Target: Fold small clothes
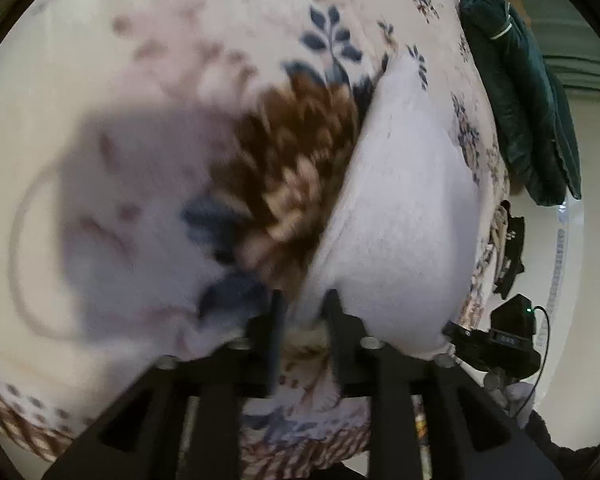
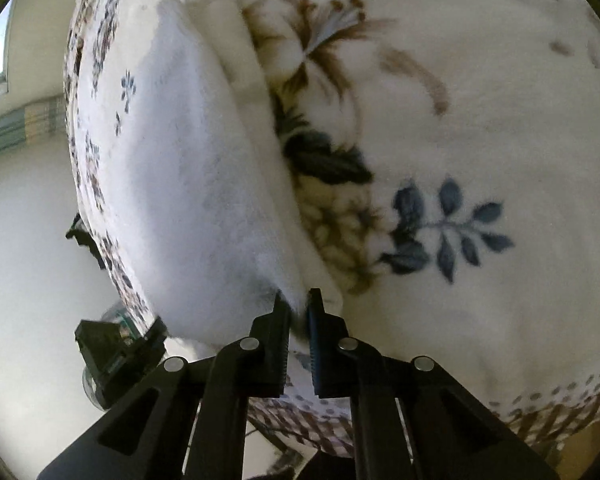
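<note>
White fleece fills most of what you see: a small white garment [image 1: 400, 208] lies on a floral blanket [image 1: 180, 60] printed with brown blooms and blue leaf sprigs. From your left wrist view the garment sits right of centre, its long edge running diagonally over a brown flower. Your left gripper [image 1: 302, 304] has its jaws at a narrow gap with the garment's near corner between them; the picture is blurred there, so whether the pads actually press the cloth is hard to tell, though the cloth appears bunched between them.

From your right wrist view the same garment [image 2: 172, 168] lies left of centre, with a folded or rolled edge along its right side. Your right gripper [image 2: 298, 304] is closed down almost fully, pinching the garment's near corner between its fingertips.

Beyond the blanket's edge in the left view, a dark green jacket [image 1: 520, 112] hangs or lies at the upper right, and a black device [image 1: 508, 332] with a small green light and a cable sits low at the right. A small display on it shows digits, too small to read. No brand or label is legible anywhere.
</note>
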`<state>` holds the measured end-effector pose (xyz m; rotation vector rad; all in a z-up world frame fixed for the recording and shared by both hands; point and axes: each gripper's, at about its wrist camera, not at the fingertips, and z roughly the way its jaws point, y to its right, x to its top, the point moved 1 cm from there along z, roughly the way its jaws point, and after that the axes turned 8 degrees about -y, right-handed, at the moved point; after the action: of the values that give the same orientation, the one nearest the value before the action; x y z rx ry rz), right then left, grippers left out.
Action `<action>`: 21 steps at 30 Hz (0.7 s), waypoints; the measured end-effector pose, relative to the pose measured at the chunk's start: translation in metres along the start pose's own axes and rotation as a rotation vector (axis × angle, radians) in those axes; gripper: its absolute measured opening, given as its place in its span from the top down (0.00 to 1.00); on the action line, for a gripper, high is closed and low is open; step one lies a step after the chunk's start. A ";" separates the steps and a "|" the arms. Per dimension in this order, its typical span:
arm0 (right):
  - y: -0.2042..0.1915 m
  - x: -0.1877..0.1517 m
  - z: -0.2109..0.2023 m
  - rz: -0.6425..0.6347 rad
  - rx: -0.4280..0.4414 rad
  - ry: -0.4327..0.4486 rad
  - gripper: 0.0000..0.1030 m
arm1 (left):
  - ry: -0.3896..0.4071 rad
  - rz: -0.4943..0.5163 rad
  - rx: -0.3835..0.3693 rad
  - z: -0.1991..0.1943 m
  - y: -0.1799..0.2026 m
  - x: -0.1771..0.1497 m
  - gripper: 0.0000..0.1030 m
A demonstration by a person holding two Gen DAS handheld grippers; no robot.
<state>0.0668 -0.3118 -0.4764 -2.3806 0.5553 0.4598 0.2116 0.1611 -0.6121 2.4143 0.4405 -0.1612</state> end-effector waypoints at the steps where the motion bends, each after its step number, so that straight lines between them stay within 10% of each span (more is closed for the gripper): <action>1: -0.004 0.001 0.000 -0.020 0.003 -0.022 0.90 | 0.013 0.006 -0.010 -0.006 0.000 0.003 0.58; 6: -0.003 0.006 -0.019 -0.082 0.056 0.014 0.23 | 0.068 0.041 -0.133 -0.013 0.007 0.042 0.35; 21: -0.011 0.087 0.050 -0.180 0.332 -0.196 0.19 | -0.140 0.174 -0.215 0.085 0.063 0.119 0.29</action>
<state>0.1372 -0.2949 -0.5474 -2.0189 0.2985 0.4740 0.3448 0.0934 -0.6667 2.2004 0.1725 -0.1943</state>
